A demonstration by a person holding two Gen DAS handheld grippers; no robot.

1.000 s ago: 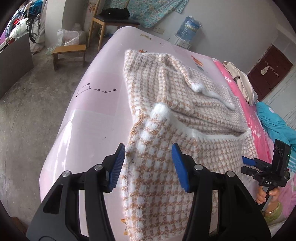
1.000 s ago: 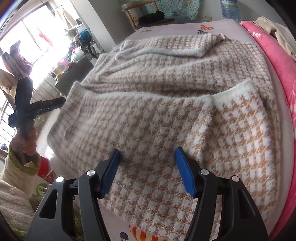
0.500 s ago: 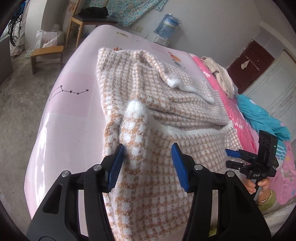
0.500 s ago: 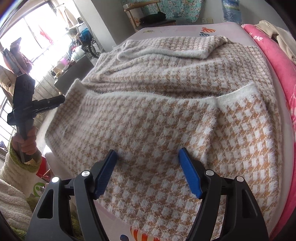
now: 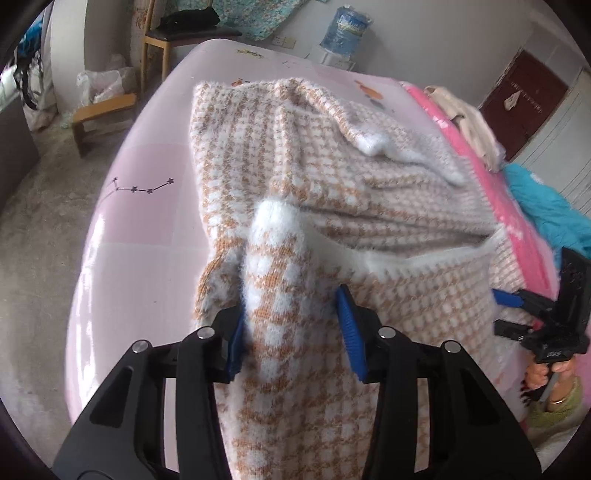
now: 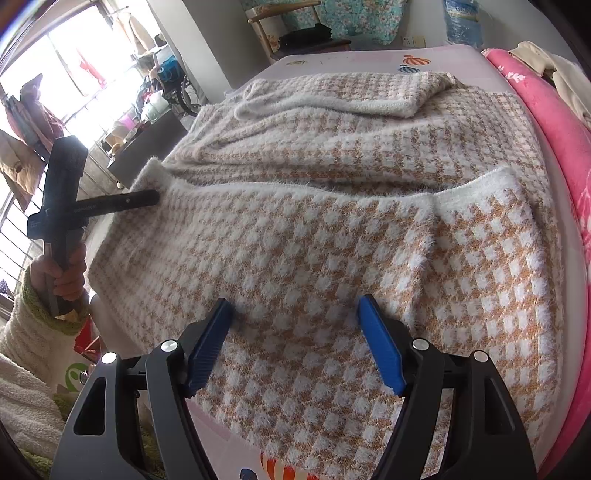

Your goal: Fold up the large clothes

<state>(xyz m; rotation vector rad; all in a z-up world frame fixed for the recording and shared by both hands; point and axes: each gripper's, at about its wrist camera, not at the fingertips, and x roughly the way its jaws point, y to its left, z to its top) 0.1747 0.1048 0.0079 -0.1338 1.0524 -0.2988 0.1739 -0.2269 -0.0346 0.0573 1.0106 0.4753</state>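
A large fluffy sweater (image 5: pixel 295 177) in an orange and white check lies spread on the pink bed (image 5: pixel 140 206); it also fills the right wrist view (image 6: pixel 332 229). My left gripper (image 5: pixel 293 328) is open, its jaws on either side of a raised white-trimmed corner of the sweater (image 5: pixel 277 236) at the near left edge. My right gripper (image 6: pixel 301 343) is open, hovering just above the near hem, touching nothing. The left gripper also shows in the right wrist view (image 6: pixel 147 197) at the sweater's left corner. The right gripper shows in the left wrist view (image 5: pixel 506 299).
A pink blanket (image 6: pixel 554 129) runs along the bed's right side, with beige clothes (image 5: pixel 465 122) and a teal garment (image 5: pixel 546 206) on it. A wooden chair (image 5: pixel 177 40), a low stool (image 5: pixel 99 114) and a water bottle (image 5: pixel 347 29) stand beyond the bed.
My left gripper has moved forward around the sweater's raised corner, which now stands between its jaws. My right gripper has eased back a little and stayed open.
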